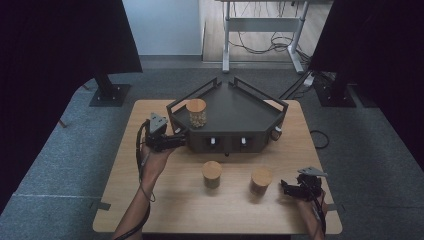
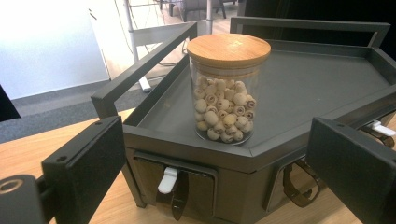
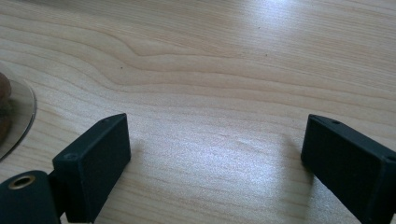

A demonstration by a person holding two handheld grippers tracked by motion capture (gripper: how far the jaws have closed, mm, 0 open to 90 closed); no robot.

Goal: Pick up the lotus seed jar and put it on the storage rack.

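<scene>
Left gripper [image 1: 181,140] at left front corner of dark tray [image 1: 260,107], jaws spread wide, nothing between them. Glass jar of pale round pieces [image 2: 225,100] with wooden lid upright on tray deck near that corner, just beyond jaws, not touched. Right gripper [image 1: 286,189] low over wooden table [image 1: 150,200] at right front, jaws wide apart, empty. Two more lidded jars [image 1: 212,174] on table in front of tray; nearer one [image 1: 261,181] just beside right gripper.
</scene>
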